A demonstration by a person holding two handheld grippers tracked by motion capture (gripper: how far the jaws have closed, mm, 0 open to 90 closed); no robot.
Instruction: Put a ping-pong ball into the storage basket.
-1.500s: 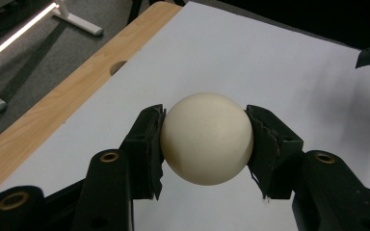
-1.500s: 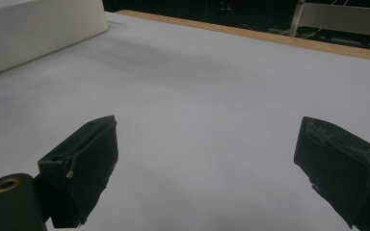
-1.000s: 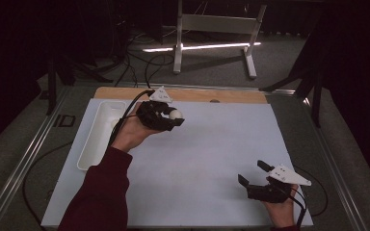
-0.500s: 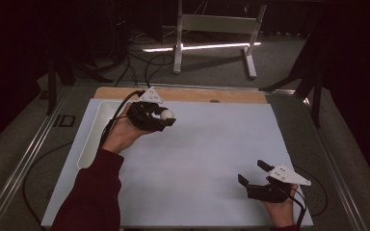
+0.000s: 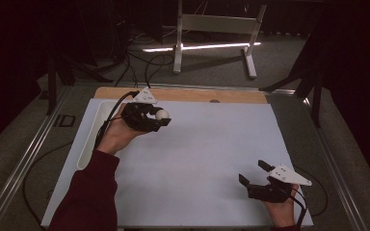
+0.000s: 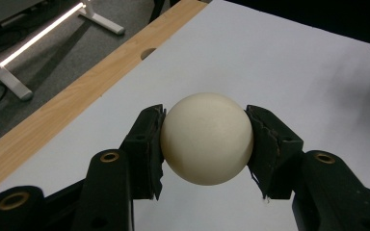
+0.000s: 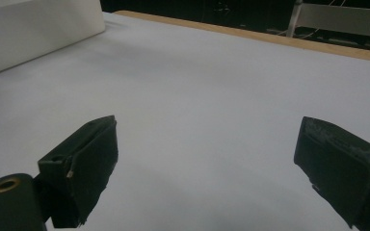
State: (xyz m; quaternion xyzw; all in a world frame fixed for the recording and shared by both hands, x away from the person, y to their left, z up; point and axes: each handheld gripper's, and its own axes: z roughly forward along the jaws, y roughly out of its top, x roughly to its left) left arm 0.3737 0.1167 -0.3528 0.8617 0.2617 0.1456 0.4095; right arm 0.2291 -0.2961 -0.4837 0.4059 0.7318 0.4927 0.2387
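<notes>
Bench: white sheet over a wooden top, a strip of bare wood showing along the far edge, with a small round hole in it

Tray: white, shallow, long, lying along the left edge of the bench; its wall also appears as a white block at the far left of the right gripper view

Ball: cream-white, smooth, round; held at the far left part of the bench, just right of the tray, above the white sheet. In the left gripper view the ball sits squarely between the two black pads, touching both

Left tool: black, two-jawed, grey three-cornered plate on top, cable trailing toward the near left; jaws clamped on the ball from either side, pointing right. Carried in the left hand, dark red sleeve running in from the near edge. Own view gives the tool over the white sheet with the wooden strip to its left

Right tool: black, same make, grey plate on top, cable curling off to the right; at the near right part of the bench, well apart from the ball. Jaws spread wide, nothing between them; own view confirms the tool with white sheet alone in the gap

Floor beyond the bench: grey, with a white frame stand and loose dark cables
</notes>
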